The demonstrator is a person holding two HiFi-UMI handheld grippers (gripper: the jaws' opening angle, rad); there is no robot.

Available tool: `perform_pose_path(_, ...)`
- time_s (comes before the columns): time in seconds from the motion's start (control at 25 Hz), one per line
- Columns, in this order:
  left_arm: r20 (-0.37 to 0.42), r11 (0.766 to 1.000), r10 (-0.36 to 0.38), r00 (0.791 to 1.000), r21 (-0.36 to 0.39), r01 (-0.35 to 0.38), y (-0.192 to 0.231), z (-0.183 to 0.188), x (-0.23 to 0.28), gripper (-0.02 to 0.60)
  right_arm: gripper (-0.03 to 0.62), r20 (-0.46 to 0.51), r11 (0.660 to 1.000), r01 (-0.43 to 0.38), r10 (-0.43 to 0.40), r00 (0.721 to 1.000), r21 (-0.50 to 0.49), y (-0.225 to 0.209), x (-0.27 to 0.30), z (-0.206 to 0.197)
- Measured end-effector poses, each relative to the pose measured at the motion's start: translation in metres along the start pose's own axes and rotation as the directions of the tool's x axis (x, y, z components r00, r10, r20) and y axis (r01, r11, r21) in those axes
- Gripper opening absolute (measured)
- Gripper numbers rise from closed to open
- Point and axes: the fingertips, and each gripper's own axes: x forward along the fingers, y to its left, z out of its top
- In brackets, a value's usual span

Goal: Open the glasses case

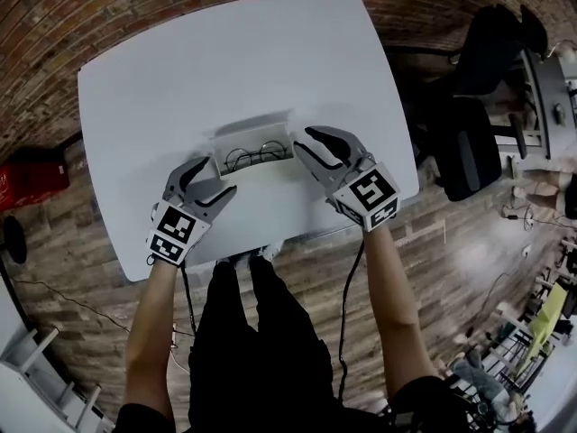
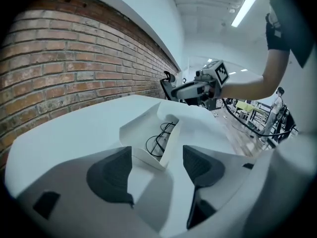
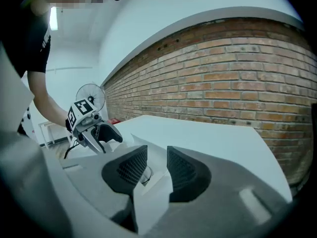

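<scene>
The white glasses case [image 1: 236, 137] lies open near the front of the white table [image 1: 225, 61], with dark wire-rimmed glasses [image 1: 255, 155] inside. My left gripper [image 1: 221, 177] is at the case's left end. In the left gripper view the jaws [image 2: 156, 167] stand wide open, and the case's near corner [image 2: 148, 158] lies between the pads without touching them. My right gripper [image 1: 304, 140] is at the case's right end. Its pads [image 3: 132, 168] stand a little apart, and the case's end wall [image 3: 159, 157] shows in the gap, with no pad pressing on it.
A black office chair [image 1: 469, 142] stands off the table's right side. A red object [image 1: 32, 180] sits on the brick floor at the left. A brick wall [image 3: 237, 83] runs behind the table. The person's legs [image 1: 257, 332] are at the table's front edge.
</scene>
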Motion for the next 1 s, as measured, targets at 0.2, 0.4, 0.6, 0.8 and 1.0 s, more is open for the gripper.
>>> perform_pose_path(0.2,0.013,0.997,0.026,1.0,-0.078,-0.025,-0.013,0.004,-0.021,0.304,0.109,-0.009,0.984,0.095,-0.095,0.995,0.15,0.019,-0.032,-0.026)
perform_pose_path(0.4,0.002,0.992,0.078,0.997,-0.095,-0.078,-0.015,0.006,-0.048,0.289,0.097,0.024,0.953,0.138,-0.15,0.988,0.268,0.043,-0.061,-0.03)
perform_pose_path(0.6,0.029,0.982,0.118,0.993,-0.153,-0.112,-0.016,0.016,-0.079,0.144,0.08,0.046,0.923,0.184,-0.212,0.976,0.339,0.056,-0.094,-0.025)
perform_pose_path(0.8,0.089,0.983,0.139,0.986,-0.136,-0.127,-0.016,0.034,-0.105,0.02,0.025,0.091,0.904,0.255,-0.302,0.949,0.344,0.05,-0.122,0.0)
perform_pose_path(1.0,0.176,0.974,0.198,0.964,-0.147,-0.173,-0.01,0.056,-0.147,0.006,0.006,0.142,0.878,0.331,-0.397,0.907,0.345,0.049,-0.154,0.035)
